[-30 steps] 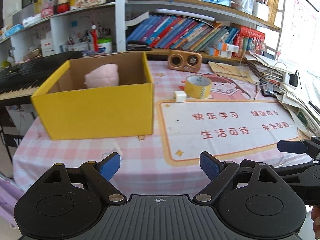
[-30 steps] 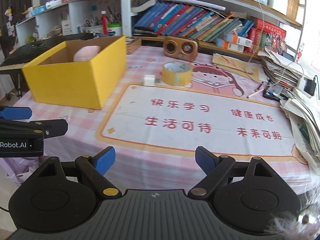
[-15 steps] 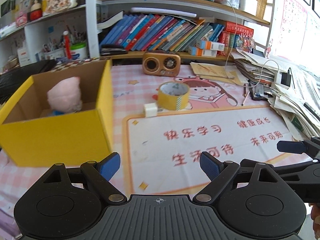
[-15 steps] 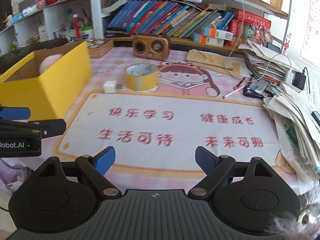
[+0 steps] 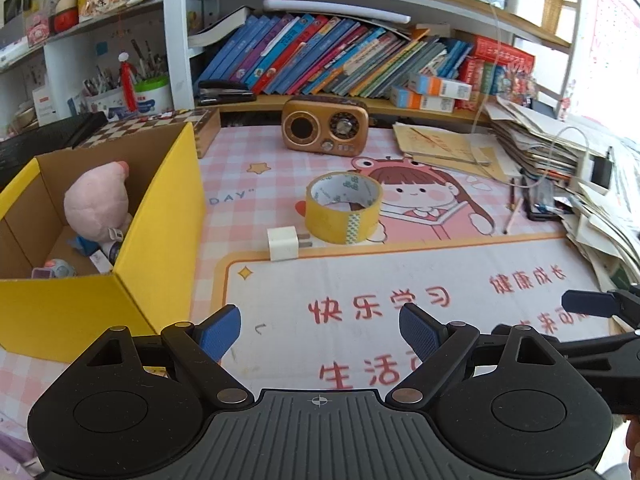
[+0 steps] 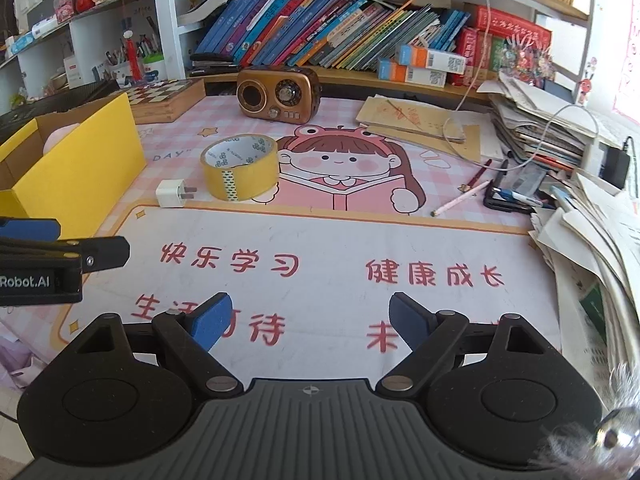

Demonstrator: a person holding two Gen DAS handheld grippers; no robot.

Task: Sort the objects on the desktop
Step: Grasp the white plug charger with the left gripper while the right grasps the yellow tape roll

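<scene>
A: Your left gripper (image 5: 320,326) and right gripper (image 6: 310,314) both stand spread, nothing between the pads, low over the desk mat (image 6: 328,240).

B: Why?

A: You look set to collect. The yellow tape roll (image 5: 343,213) lies flat, touching the white charger plug (image 5: 283,244); 1 yellow box (image 5: 160,240) beside them holds a pink plush toy (image 5: 98,204).

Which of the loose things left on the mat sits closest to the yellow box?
The white charger plug, lying just left of the yellow tape roll and nearest the yellow box. The tape roll and wooden radio lie farther away.
</scene>
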